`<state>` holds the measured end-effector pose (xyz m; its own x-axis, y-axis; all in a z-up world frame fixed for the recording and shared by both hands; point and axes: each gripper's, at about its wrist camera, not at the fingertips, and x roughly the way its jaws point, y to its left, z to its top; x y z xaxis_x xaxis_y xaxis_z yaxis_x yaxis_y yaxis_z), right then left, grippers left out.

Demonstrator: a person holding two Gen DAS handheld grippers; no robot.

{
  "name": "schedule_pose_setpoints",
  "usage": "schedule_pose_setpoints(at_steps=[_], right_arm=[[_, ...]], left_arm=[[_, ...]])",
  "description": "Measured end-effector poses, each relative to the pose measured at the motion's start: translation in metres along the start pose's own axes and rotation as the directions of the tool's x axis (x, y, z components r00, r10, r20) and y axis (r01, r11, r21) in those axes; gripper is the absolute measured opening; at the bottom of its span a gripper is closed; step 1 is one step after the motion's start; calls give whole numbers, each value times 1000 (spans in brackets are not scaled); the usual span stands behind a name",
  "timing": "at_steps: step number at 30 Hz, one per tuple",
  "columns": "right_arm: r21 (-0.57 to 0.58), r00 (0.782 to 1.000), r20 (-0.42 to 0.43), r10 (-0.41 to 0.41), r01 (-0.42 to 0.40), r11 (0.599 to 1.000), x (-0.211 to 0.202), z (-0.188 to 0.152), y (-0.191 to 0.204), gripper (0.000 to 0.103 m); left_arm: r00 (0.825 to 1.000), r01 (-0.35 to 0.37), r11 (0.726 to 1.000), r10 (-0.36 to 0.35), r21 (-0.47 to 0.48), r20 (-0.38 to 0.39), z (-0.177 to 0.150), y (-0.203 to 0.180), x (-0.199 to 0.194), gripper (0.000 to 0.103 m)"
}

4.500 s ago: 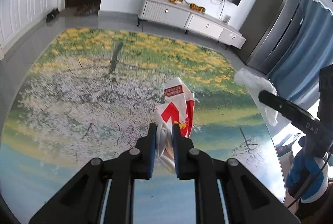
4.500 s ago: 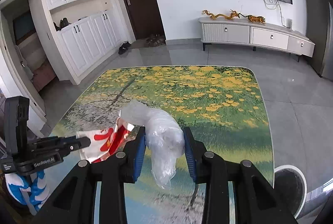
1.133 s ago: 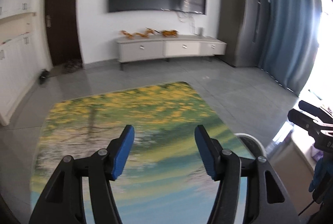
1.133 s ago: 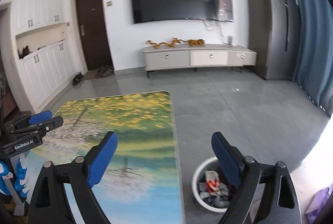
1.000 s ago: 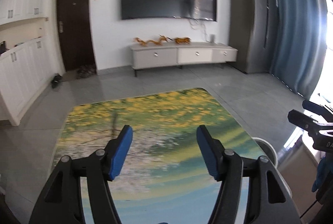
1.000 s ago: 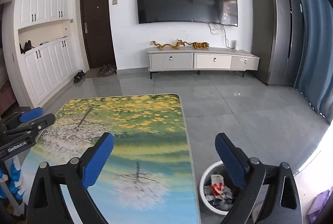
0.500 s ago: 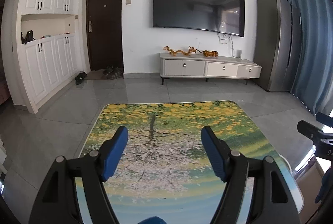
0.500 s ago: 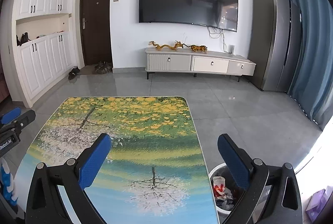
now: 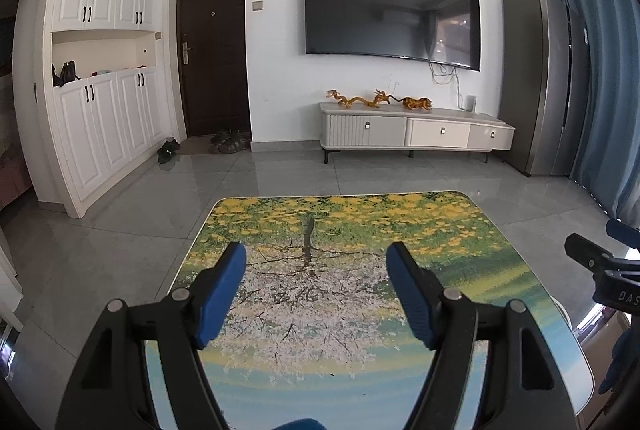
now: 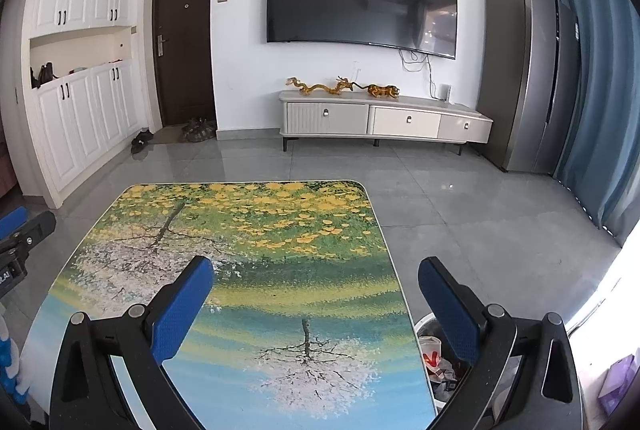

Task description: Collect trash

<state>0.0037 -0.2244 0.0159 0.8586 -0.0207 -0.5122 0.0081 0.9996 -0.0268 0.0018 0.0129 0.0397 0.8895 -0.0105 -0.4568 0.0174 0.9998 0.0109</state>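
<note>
Right wrist view, right gripper jaws spread wide w/ nothing between, trash in bin just under right jaw, beside table, left gripper jaws also spread, empty.

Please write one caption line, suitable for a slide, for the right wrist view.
Open right gripper above the painted table, with the trash bin holding wrappers on the floor beside it.

two tongs, one table, one bin, one television, one tv cabinet.
</note>
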Motion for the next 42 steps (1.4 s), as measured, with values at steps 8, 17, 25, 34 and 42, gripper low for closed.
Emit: schedule_pose_setpoints(at_steps=[8,17,25,34,42], right_arm=[[14,1000,21,-12,12,1000,-1,-2,-5,103],[-5,999,53,-9,9,1000,-6,-4,-4,103],[14,997,73,-29,29,999,-10,-9,-10,103],[33,994,94,-59,56,998,-15,-13,-18,103],[27,993,101,-63,60,998,-16,-14,-16,103]], left_arm=[[1000,4,1000,-4,7,-12,-7,-5,0,71],[1000,-10,1000,10,-1,-18,-5,-7,1,71],[1000,-5,1000,5,16,-15,-7,-17,-1,75],[1000,-3,1000,3,23,-3,-9,-23,-3,75],[1000,-7,1000,7,12,8,-8,-20,-3,75]])
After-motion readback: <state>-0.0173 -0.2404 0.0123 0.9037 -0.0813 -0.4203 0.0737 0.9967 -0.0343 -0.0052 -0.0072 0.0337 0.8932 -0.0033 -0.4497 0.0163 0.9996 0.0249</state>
